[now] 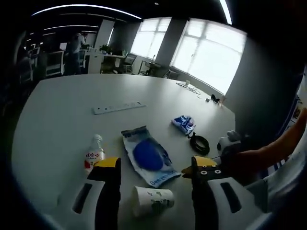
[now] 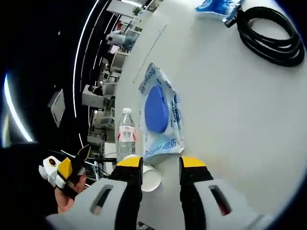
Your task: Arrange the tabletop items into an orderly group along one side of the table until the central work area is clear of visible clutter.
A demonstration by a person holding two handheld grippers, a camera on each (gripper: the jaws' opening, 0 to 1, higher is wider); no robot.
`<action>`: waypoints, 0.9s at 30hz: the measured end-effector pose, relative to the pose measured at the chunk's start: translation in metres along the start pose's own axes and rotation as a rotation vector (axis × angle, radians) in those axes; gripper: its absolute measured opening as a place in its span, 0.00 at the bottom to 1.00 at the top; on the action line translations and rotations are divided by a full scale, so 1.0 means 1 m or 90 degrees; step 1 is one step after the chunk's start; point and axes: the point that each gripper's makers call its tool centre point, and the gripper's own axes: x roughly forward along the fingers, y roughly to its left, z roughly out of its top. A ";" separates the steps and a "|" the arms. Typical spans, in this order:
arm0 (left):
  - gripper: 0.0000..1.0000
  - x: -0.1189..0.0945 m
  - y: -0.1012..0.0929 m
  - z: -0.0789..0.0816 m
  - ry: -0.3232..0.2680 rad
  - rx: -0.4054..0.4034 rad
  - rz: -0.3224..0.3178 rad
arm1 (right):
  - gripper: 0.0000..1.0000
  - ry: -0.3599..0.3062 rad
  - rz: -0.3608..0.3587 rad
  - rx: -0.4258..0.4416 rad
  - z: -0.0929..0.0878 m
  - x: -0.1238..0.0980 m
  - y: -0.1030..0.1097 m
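Left gripper view: left gripper (image 1: 156, 167) hovering above white table (image 1: 57, 115), yellow-tipped jaws wide apart, nothing held. Paper cup (image 1: 151, 201) lying on its side between the jaws, low in frame. Just beyond, wet-wipes pack (image 1: 148, 155) flat on the table; water bottle (image 1: 94, 153) upright beside the left jaw. Farther out: small blue packet (image 1: 184, 123), coiled black cable (image 1: 199, 143), power strip (image 1: 119, 107) well apart toward table centre. At right edge, right gripper (image 1: 230, 143) in a hand.

Right gripper view: right gripper (image 2: 160, 165) with jaws parted, empty, over the table. Wet-wipes pack (image 2: 160, 112) just ahead, water bottle (image 2: 126, 132) and paper cup (image 2: 148, 178) beside the left jaw, black cable (image 2: 271, 36) and blue packet (image 2: 216, 7) far off. Left gripper (image 2: 60, 172) at lower left.
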 end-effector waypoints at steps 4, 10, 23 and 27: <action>0.59 0.002 -0.001 0.000 -0.004 -0.004 -0.002 | 0.27 0.001 -0.007 0.027 -0.003 0.004 -0.004; 0.59 0.002 0.000 -0.003 -0.002 -0.009 -0.003 | 0.26 -0.005 -0.017 0.044 -0.003 0.007 -0.008; 0.58 0.007 0.004 -0.009 0.001 -0.018 -0.008 | 0.20 -0.035 -0.034 0.094 0.003 0.014 -0.017; 0.58 0.009 0.005 -0.012 0.005 -0.020 -0.009 | 0.16 -0.045 -0.039 0.108 0.006 0.016 -0.021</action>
